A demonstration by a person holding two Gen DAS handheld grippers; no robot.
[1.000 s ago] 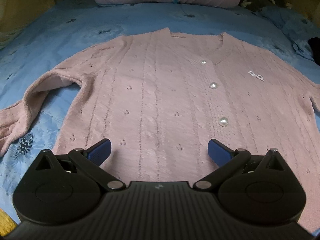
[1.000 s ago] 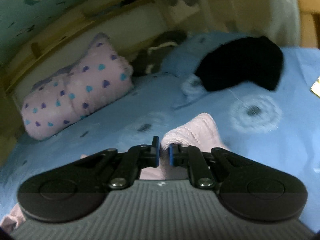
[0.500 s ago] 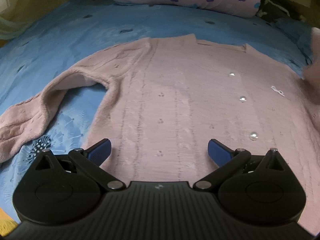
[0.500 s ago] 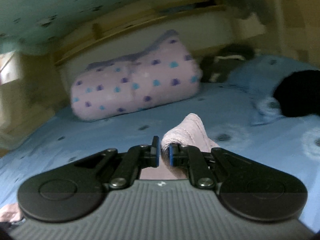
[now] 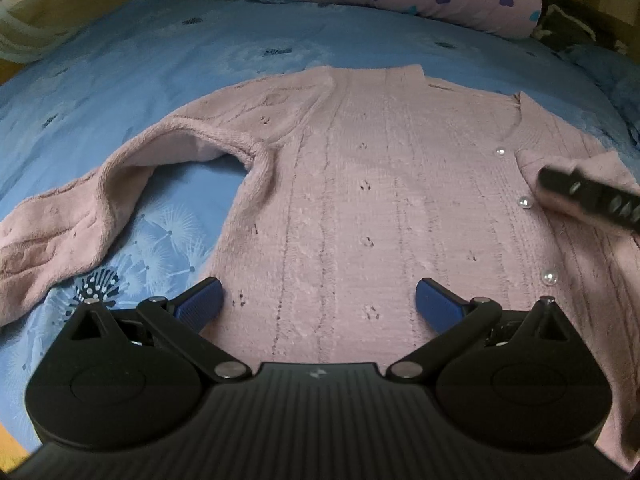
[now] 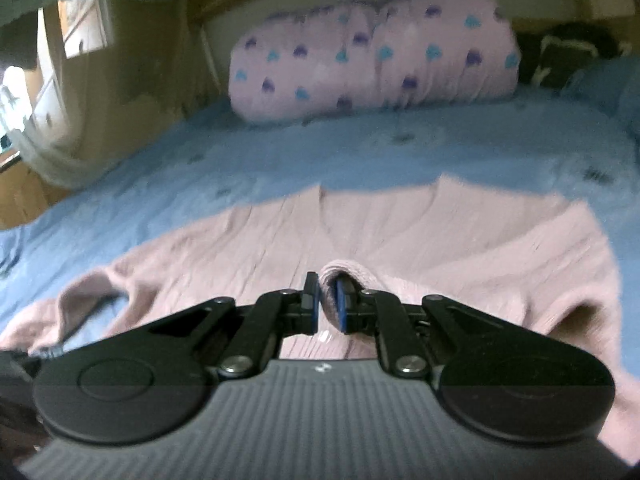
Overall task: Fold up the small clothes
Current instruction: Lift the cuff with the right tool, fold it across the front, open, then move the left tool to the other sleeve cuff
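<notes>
Pink fuzzy knit cardigan [image 5: 360,208] lies front-up and spread flat on a blue bedsheet [image 5: 160,52] printed with dandelion heads. Knit shows vertical ribbed lines and small eyelet clusters; 3 round pearl-like buttons [image 5: 524,202] run down the placket below a V neckline. One sleeve [image 5: 76,216] extends sideways, bent and rumpled, on the sheet at the left of the left wrist view. Left gripper [image 5: 318,304] hovers over the hem region, blue ridged pads spread wide with nothing between them. Right gripper [image 6: 327,308] is clamped on the cuff [image 6: 348,276] of the other sleeve, carried over the cardigan's chest. Pink bolster [image 6: 372,48] with blue and purple hearts lies at the head of the bed. Right wrist view is motion-blurred.
</notes>
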